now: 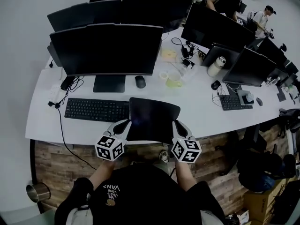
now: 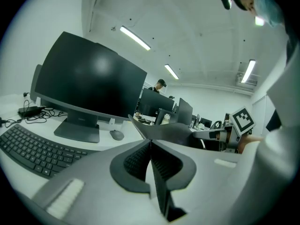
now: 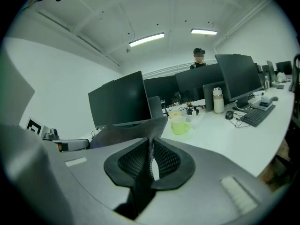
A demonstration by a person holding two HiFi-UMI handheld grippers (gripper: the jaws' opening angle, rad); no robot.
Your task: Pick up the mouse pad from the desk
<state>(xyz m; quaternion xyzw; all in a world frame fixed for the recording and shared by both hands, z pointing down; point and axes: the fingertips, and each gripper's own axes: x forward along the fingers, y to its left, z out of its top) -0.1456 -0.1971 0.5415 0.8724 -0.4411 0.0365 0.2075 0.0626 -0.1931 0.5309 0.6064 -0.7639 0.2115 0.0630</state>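
Both claws were clamped shut on the mouse pad [image 1: 152, 120], left claw [image 1: 124, 125] at its 7 o'clock corner and right claw [image 1: 179, 126] at 5 o'clock, with the pad seemingly just off the counter [image 1: 42, 121] at the near edge. Risk: the floppy pad could sag or slip from the thin corner pinches. The keyboard [image 1: 96, 109] sat close at 9 o'clock and the mouse [image 1: 140, 81] at 12; open room lay at 6.

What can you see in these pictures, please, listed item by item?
desk: one, white, curved
mouse pad: one, black, held above the desk's near edge
monitors: several, black, along the desk
keyboards: two, black, front left and right
mice: two, black, by the near monitor's stand and the right keyboard
mug: one, yellow-green, mid-desk
bottle: one, white, right of the mug
people: two, dark top and white top, far right
left gripper: grey, shut on the mouse pad's left edge
right gripper: grey, shut on its right edge
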